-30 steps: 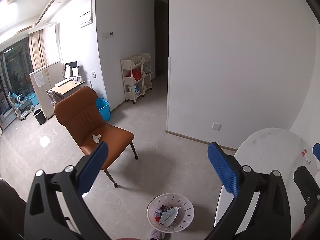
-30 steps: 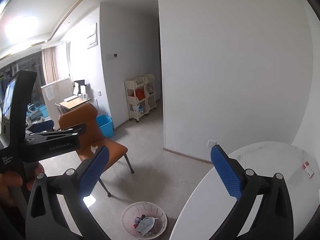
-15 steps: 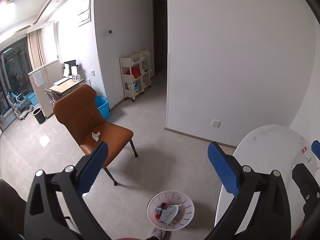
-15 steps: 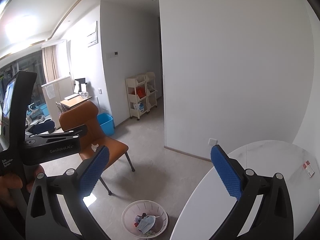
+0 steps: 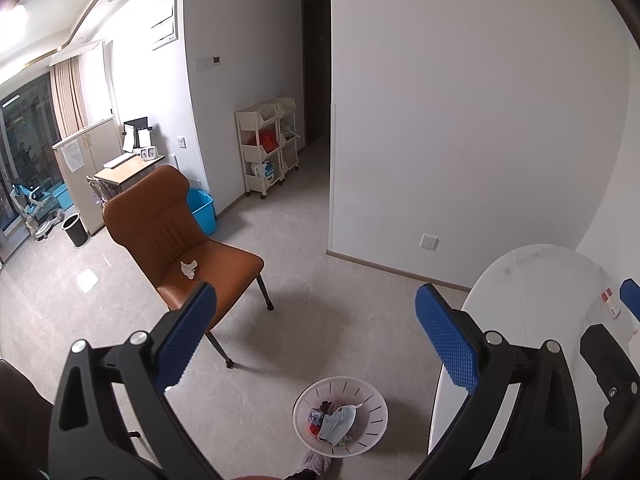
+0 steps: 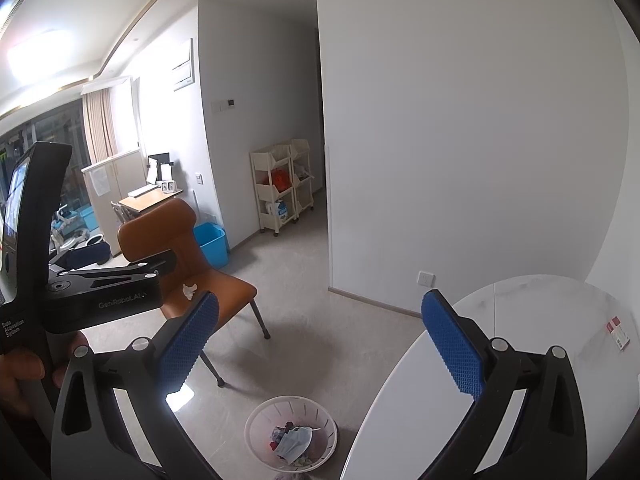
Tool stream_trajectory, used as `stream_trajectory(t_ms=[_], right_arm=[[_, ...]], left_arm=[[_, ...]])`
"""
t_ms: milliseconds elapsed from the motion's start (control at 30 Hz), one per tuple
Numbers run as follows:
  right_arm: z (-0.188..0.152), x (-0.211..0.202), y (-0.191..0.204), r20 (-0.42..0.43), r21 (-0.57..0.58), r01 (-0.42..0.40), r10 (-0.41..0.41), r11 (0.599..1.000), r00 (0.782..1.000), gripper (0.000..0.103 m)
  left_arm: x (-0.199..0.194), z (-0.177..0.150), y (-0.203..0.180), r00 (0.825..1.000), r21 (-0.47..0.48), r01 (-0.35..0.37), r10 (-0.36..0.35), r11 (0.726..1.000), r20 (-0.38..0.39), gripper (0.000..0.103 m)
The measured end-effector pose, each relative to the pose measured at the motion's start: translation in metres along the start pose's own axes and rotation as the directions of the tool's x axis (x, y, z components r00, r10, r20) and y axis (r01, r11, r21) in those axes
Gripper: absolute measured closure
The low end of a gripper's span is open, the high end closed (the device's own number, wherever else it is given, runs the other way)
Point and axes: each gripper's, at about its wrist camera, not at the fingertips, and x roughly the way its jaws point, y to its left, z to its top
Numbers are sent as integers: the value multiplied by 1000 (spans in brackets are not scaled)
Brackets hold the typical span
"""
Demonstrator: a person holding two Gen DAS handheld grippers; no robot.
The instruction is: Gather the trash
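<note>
While both devices hang above the floor, the left gripper (image 5: 316,340) and the right gripper (image 6: 320,344) stand released, jaws spread wide with nothing between them. A crumpled white tissue (image 5: 189,268) lies on the seat of the brown leather chair (image 5: 168,220), well apart from either gripper. Below, a white slotted wastebasket (image 5: 374,428) on the floor holds a blue face mask (image 5: 338,424) and other scraps, just beside the round white surface (image 6: 520,340). A blue bin (image 5: 202,210) stands behind the chair.
</note>
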Motion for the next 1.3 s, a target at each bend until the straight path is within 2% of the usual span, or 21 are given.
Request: stream_trajectory(t_ms=[433,867,1300], right_arm=[[-5,4,6,-19,-1,-3,3,1000,1000,2],[-16,14,5,-100,4,1,-1,1000,995,2],[-13,22,5,-116,-4,-30,29,1000,993,2]], left_arm=[[4,-4,1,1000,5,5,-5,1000,-6,8],[23,-21,6,996,6,25,-24,1000,-83,8],[37,-14,8,995,1,7,-7,1000,-95,8]])
